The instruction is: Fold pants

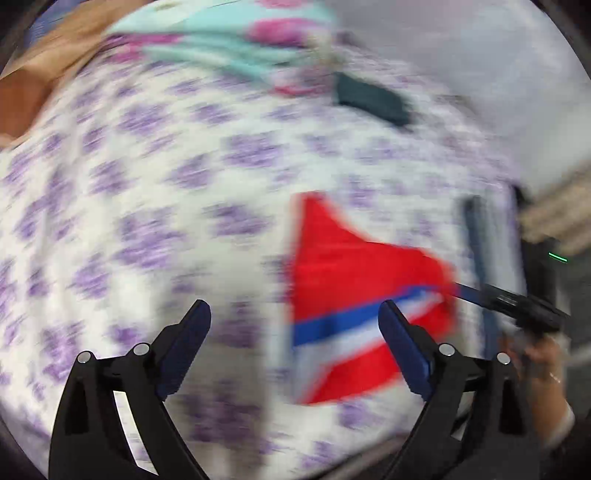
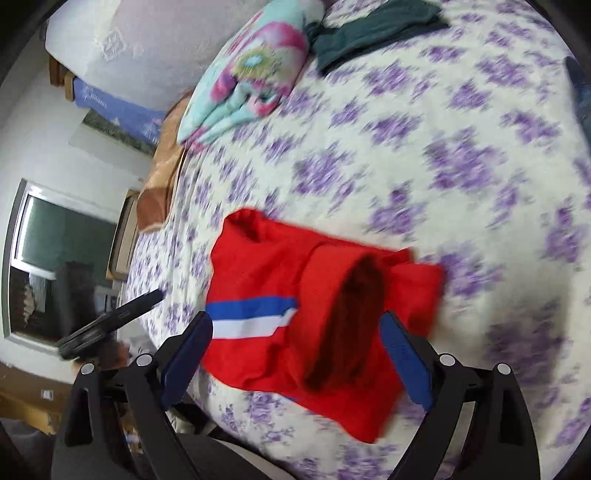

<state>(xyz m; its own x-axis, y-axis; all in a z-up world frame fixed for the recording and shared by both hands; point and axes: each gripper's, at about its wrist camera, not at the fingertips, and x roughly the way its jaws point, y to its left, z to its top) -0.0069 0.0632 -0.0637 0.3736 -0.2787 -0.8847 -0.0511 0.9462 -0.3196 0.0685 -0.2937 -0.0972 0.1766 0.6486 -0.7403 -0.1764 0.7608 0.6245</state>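
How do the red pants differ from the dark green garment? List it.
1. Colour: the red pants carry a blue and white stripe; the green garment is plain dark.
2. Place: the pants lie close before the open right gripper; the green garment lies at the far end, touching the floral blanket.
3. Shape: the pants show an open leg end; the green garment's shape is unclear.
Both lie on the bedsheet.

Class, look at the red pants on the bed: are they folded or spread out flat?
Folded. The red pants lie as a compact, layered bundle on the floral bedsheet, one leg opening showing on top. How neat the fold is, blur hides.
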